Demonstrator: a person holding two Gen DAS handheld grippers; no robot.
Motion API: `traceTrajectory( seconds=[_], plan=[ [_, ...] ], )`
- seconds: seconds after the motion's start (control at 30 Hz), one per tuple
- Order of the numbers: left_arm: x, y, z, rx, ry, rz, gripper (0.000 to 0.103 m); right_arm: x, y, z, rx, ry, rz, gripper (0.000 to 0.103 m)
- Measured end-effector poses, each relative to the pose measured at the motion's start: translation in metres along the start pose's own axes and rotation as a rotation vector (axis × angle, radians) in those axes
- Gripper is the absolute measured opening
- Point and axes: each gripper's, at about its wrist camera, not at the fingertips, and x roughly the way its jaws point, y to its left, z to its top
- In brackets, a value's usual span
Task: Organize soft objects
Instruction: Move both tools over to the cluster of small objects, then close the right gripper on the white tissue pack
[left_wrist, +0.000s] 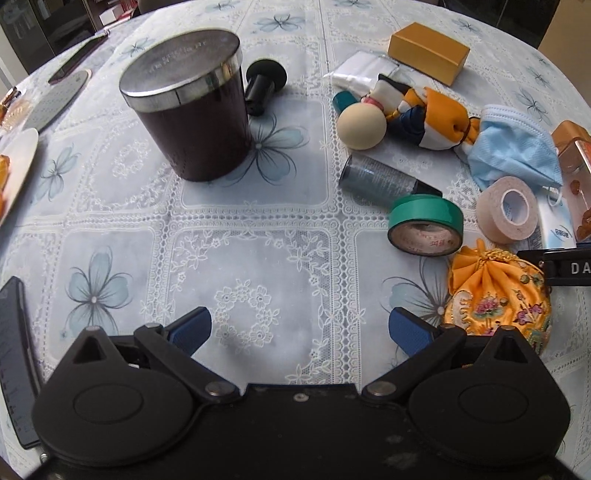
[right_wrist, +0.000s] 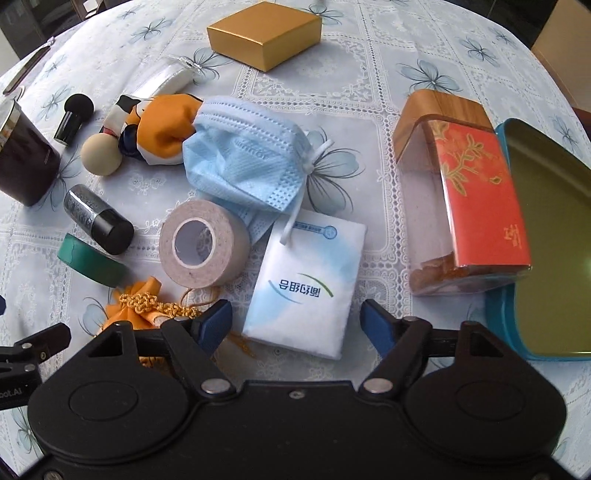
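My left gripper (left_wrist: 300, 328) is open and empty over bare tablecloth. An orange embroidered pouch (left_wrist: 498, 299) lies just right of its right finger. My right gripper (right_wrist: 297, 323) is open, its fingers on either side of the near end of a white tissue pack (right_wrist: 306, 284). A blue face mask (right_wrist: 247, 155) lies beyond the pack, also in the left view (left_wrist: 513, 147). An orange patterned scarf (right_wrist: 166, 129) is bunched left of the mask (left_wrist: 424, 118). The pouch's top and cord (right_wrist: 147, 306) show by my right gripper's left finger.
A dark lidded canister (left_wrist: 192, 110), cream ball (left_wrist: 362, 127), grey bottle (left_wrist: 380, 177), green tape (left_wrist: 424, 225) and beige tape (right_wrist: 203, 243) crowd the table. A gold box (right_wrist: 264, 31), a red-labelled clear snack box (right_wrist: 469, 199) and an open blue tin (right_wrist: 546, 236) sit beyond and right.
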Motion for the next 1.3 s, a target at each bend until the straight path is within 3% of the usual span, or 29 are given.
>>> traceTrajectory(
  seconds=[0.03, 0.17, 0.2, 0.27, 0.33, 0.63, 0.7, 0.77, 0.83, 1.07, 1.17, 1.3],
  plan=[
    [0.004, 0.001, 0.0, -0.005, 0.012, -0.007, 0.103, 0.0, 0.0, 0.0, 0.003, -0.001, 0.002, 0.074],
    [0.007, 0.0, -0.001, 0.014, 0.004, -0.005, 0.103, 0.007, 0.01, -0.001, -0.041, 0.009, 0.007, 0.095],
    [0.008, 0.0, 0.0, 0.016, 0.003, -0.006, 0.103, 0.01, 0.007, 0.0, 0.008, 0.028, -0.005, 0.1],
    [0.008, 0.0, 0.0, 0.013, 0.004, -0.009, 0.103, 0.009, 0.0, 0.0, 0.084, 0.026, 0.015, 0.101],
    [0.007, 0.0, -0.001, 0.013, -0.001, -0.01, 0.103, 0.011, 0.006, 0.002, 0.035, 0.047, -0.003, 0.101],
    [0.006, 0.0, -0.002, 0.03, -0.006, -0.015, 0.103, 0.01, 0.003, 0.0, 0.035, 0.035, 0.005, 0.1],
    [0.005, 0.001, 0.001, 0.049, 0.01, -0.028, 0.102, 0.006, 0.001, -0.001, 0.049, 0.027, -0.004, 0.092],
    [0.001, 0.004, 0.003, 0.036, 0.002, -0.069, 0.102, -0.001, -0.002, -0.002, 0.054, 0.009, -0.008, 0.067],
    [-0.005, 0.005, 0.006, 0.021, -0.016, -0.083, 0.102, -0.006, -0.004, -0.004, 0.039, 0.009, -0.003, 0.052],
    [-0.023, -0.019, 0.029, 0.091, -0.112, -0.133, 0.102, -0.023, -0.017, -0.017, 0.094, -0.005, 0.053, 0.052],
    [-0.023, -0.03, 0.039, 0.09, -0.119, -0.171, 0.102, -0.032, -0.018, -0.02, 0.091, -0.028, 0.065, 0.052],
    [-0.015, -0.04, 0.047, 0.088, -0.11, -0.169, 0.099, -0.04, -0.023, -0.023, 0.107, -0.045, 0.079, 0.052]
  ],
)
